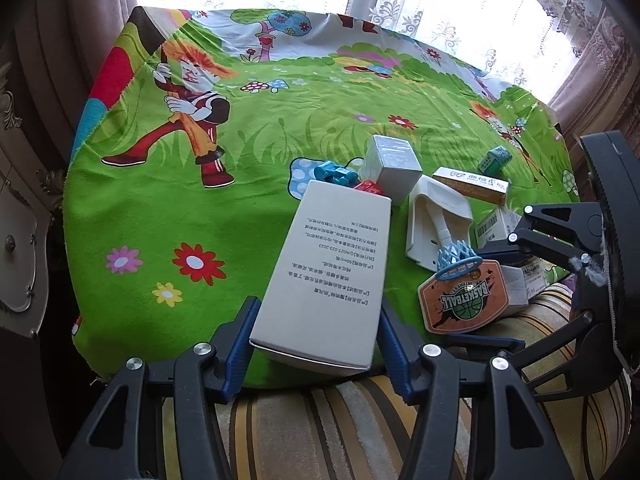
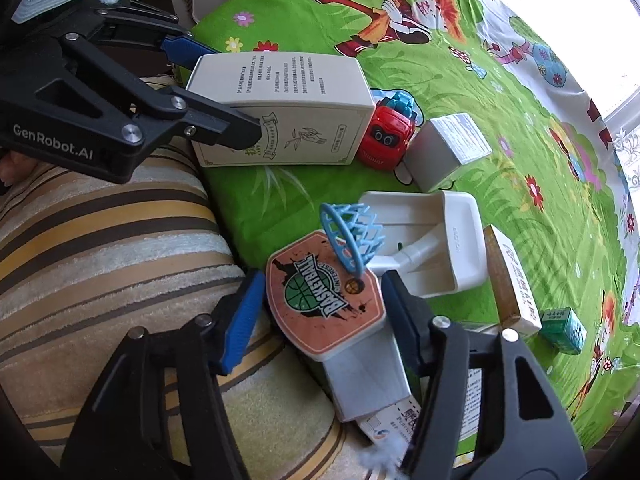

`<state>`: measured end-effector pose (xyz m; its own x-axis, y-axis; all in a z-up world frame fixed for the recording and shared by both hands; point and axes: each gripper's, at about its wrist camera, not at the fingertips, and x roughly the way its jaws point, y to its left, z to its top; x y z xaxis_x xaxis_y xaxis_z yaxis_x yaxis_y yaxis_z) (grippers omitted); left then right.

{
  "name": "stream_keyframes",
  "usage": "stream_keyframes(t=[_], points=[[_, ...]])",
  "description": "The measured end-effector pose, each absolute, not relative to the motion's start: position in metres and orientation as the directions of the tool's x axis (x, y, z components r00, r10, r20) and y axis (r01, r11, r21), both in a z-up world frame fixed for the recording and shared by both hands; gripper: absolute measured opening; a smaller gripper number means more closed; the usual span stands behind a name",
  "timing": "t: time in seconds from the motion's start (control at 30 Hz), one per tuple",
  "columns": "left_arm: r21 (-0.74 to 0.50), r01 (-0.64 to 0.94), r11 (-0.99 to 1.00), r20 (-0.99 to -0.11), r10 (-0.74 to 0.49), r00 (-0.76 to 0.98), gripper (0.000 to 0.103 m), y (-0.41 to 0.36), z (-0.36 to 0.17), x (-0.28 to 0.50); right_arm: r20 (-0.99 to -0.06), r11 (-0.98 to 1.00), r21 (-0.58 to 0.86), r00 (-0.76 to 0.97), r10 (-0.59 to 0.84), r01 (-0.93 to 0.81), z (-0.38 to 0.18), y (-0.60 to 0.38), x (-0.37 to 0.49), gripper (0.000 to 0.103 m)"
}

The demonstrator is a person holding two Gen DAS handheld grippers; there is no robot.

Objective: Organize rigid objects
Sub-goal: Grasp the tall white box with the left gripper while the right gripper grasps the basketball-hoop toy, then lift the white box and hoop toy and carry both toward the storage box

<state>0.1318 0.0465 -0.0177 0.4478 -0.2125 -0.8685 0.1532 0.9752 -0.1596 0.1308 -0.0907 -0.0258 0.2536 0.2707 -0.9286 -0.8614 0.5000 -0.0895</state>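
The left claw (image 1: 316, 344) grips a tall grey box (image 1: 326, 272) on the green cartoon cloth (image 1: 200, 208). The right claw (image 2: 320, 320) straddles a basketball backboard toy (image 2: 324, 300), its contact unclear. Only the right view reveals the red toy car (image 2: 386, 136).

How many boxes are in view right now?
6 at least: large white box in the left gripper, silvery cube past it, white-gold carton, teal box beyond that, silver box under the basketball backboard, barcoded box beside the white tray. Others may hide under the pile.
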Motion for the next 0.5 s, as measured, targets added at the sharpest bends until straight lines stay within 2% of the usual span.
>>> stream_keyframes(t=[0.2, 0.3, 0.5], points=[[-0.156, 0.149, 0.976, -0.862, -0.208, 0.461, 0.056, 0.046, -0.015, 0.129, -0.921, 0.492, -0.082, 0.255, 0.295, -0.867, -0.022, -0.091, 0.125, 0.06], [-0.159, 0.14, 0.977, -0.857, -0.207, 0.472, 0.055, 0.048, -0.013, 0.127, -0.915, 0.483, -0.058, 0.24, 0.324, -0.873, -0.019, -0.091, 0.12, 0.055], [-0.161, 0.131, 0.978, -0.846, -0.205, 0.493, 0.054, 0.05, -0.007, 0.123, -0.901, 0.474, -0.006, 0.211, 0.38, -0.88, -0.009, -0.093, 0.11, 0.054]])
